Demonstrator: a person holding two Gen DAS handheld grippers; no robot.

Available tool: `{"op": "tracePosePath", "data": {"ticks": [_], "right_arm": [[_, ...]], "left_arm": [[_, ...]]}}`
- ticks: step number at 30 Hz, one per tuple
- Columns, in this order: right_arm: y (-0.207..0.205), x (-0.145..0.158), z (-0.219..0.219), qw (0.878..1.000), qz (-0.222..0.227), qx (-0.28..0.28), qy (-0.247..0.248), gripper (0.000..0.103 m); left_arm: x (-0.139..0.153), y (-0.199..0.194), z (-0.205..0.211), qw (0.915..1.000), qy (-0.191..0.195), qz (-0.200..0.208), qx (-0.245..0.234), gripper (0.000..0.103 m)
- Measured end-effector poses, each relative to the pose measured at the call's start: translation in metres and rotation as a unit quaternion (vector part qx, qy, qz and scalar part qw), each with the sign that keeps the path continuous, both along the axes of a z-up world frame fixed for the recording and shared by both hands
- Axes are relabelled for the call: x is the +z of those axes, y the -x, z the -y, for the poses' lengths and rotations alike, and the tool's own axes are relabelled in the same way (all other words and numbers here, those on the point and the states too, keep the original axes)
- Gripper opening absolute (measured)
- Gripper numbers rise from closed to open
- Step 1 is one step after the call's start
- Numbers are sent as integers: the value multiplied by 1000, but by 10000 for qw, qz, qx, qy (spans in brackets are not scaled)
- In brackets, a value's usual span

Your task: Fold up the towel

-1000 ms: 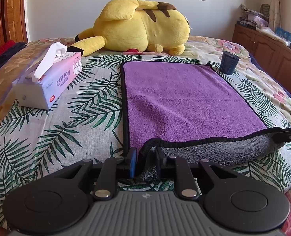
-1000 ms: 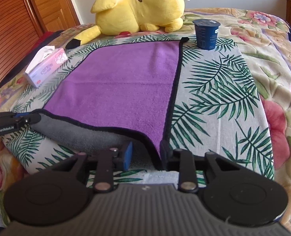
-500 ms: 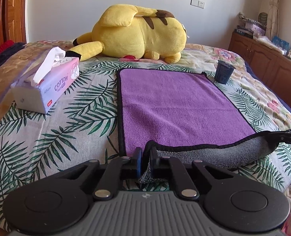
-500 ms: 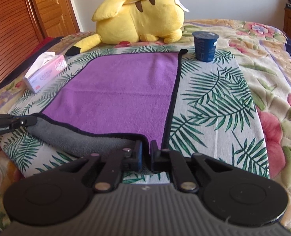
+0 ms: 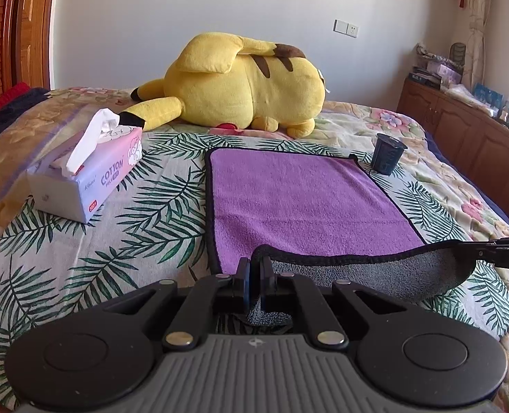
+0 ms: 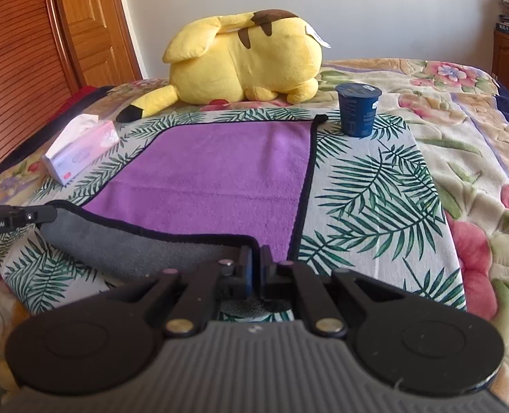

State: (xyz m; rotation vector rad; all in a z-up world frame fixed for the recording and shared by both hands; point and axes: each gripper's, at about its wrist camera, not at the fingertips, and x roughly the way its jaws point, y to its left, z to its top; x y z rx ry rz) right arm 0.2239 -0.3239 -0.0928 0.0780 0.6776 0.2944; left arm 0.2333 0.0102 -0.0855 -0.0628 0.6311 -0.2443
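A purple towel (image 5: 299, 203) lies on a leafy cloth (image 5: 144, 220) spread over the bed (image 6: 461, 144). The towel has a black edge and a gray underside. Most of it lies flat, but the near edge is lifted up off the cloth, so the gray side shows there. The left gripper (image 5: 255, 277) has its two fingers pressed together on the near left corner of the towel, with a bit of gray cloth hanging down between them. The right gripper (image 6: 256, 268) has its fingers pressed together on the near right corner in the same way. Between the two grippers the lifted edge sags a little in the middle. In the left wrist view, the tip of the right gripper shows at the right side, holding the far end of the raised edge. In the right wrist view, the tip of the left gripper shows at the left side, doing the same. A big yellow plush toy (image 5: 244, 86) lies on the bed past the far end of the towel. A tissue box (image 5: 85, 179) with a white tissue poking out sits on the cloth to the left of the towel. A dark blue cup (image 6: 357, 108) stands upright just beside the far right corner of the towel.
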Motion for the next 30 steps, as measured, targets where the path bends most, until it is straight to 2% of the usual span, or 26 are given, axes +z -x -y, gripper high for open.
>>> {"op": "tracePosePath", "data": {"ticks": [16, 30], "right_arm": [[-8, 4, -8, 9995, 283, 141, 93, 4], [-20, 26, -10, 9969, 680, 181, 345, 4]], "left_arm": [[15, -7, 2, 9999, -73, 149, 2, 0], [36, -27, 7, 9992, -183, 333, -143, 0]]}}
